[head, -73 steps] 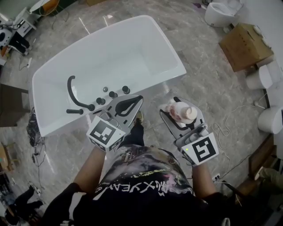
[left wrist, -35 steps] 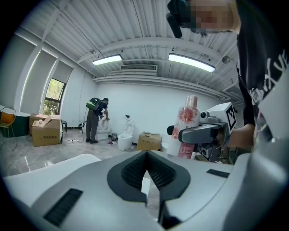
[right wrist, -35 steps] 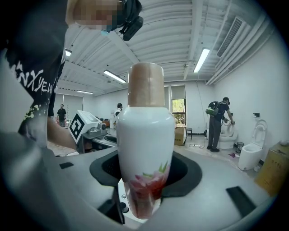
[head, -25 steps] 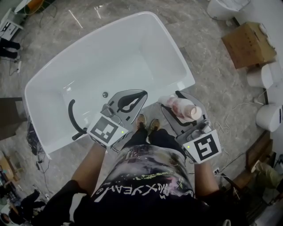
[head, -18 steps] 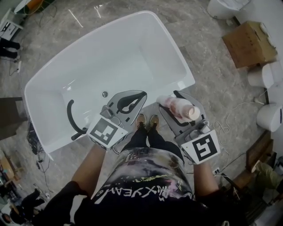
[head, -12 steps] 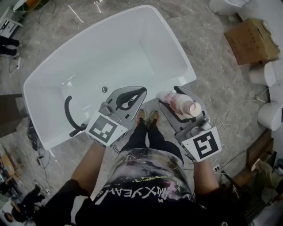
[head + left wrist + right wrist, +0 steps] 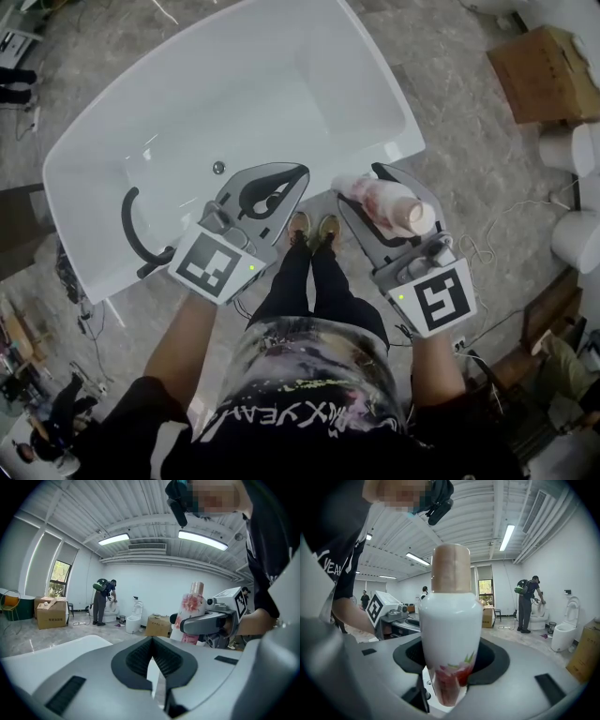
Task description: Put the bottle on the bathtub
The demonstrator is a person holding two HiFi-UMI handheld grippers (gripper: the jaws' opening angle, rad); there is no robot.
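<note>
Sanitary-ware hall (bathtub (image 7: 244,94), toilets (image 7: 133,620), cartons (image 7: 548,61))

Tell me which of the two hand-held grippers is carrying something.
The right hand-held gripper: it clamps a white, pink-flowered bottle with a tan cap. The left hand-held gripper is shut on nothing.

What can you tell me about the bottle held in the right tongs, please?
The bottle is white, glossy like plastic, with a red floral print on its body and a tan cap. It stands upright, clamped around its body in the right tongs, near the bathtub rim, not resting on it.
</note>
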